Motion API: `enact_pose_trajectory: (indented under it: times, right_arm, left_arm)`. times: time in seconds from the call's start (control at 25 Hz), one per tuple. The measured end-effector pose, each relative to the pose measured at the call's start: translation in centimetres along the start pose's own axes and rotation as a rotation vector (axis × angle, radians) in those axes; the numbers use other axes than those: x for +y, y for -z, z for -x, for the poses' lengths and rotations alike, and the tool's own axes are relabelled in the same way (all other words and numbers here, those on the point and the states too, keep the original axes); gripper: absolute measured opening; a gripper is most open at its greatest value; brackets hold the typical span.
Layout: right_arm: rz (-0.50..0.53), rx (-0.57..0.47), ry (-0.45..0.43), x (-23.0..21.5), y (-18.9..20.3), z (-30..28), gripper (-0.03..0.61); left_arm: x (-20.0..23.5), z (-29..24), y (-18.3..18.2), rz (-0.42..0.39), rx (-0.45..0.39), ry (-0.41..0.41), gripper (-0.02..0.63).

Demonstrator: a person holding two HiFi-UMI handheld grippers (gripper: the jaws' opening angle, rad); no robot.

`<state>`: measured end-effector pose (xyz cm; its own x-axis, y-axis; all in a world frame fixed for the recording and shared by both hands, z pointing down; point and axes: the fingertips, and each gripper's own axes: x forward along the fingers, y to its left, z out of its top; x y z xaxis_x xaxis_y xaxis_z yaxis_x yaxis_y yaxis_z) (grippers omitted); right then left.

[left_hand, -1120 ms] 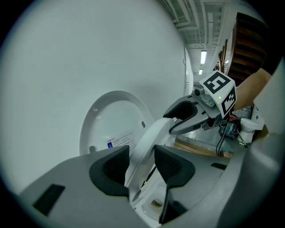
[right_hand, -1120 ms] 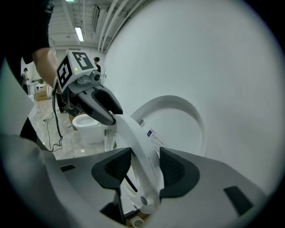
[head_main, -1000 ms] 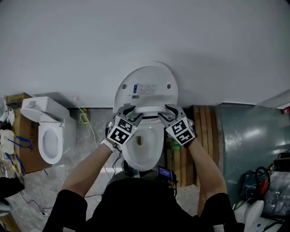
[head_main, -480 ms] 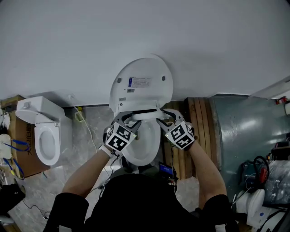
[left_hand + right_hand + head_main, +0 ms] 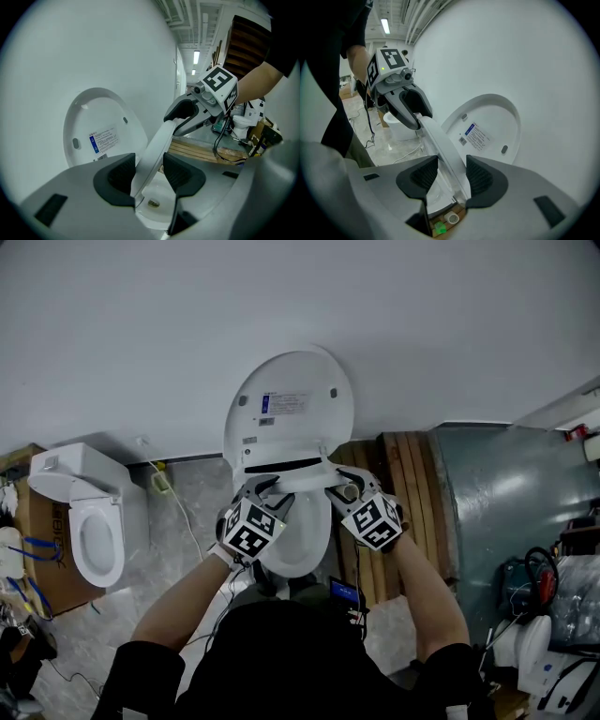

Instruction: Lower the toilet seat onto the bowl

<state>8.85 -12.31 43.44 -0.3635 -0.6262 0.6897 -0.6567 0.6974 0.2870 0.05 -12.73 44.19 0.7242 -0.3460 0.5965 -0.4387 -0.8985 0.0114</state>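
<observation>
Jaws closed on the seat (image 5: 302, 482) from both sides: left gripper (image 5: 265, 487) on its left limb, right gripper (image 5: 341, 486) on its right, level with each other, neither nearer. Held tilted, part-way between upright lid (image 5: 291, 371) and bowl (image 5: 298, 545); hinged at the back, free end toward the person. Bowl just below. Blue-and-white label (image 5: 284, 402) on lid, print too small to read.

Two tools (image 5: 265, 486) (image 5: 342, 482), two toilets (image 5: 300, 551) (image 5: 94, 531) in plain sight, one seat (image 5: 157, 145), one lid (image 5: 291, 413).
</observation>
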Motion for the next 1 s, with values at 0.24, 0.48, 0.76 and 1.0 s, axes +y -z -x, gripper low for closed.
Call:
enact_pose_trajectory:
  times: [0.24, 0.48, 0.76, 1.0]
  right_arm:
    - [-0.005, 0.018, 0.002, 1.2, 0.8, 0.4, 0.202]
    - [-0.001, 0.043, 0.004, 3.0, 2.2, 1.1, 0.204]
    - [0.02, 0.041, 0.014, 5.3, 3.8, 1.6, 0.204]
    - [0.042, 0.043, 0.046, 7.1, 5.5, 2.4, 0.204]
  left_arm:
    - [-1.2, 0.2, 0.9, -0.009, 0.003, 0.027, 0.192]
    - [-3.3, 0.5, 2.2, -0.04, 0.027, 0.057, 0.192]
    - [-5.3, 0.4, 4.3, -0.036, 0.062, 0.055, 0.201]
    - [-7.3, 0.1, 5.9, -0.033, 0.115, -0.005, 0.207]
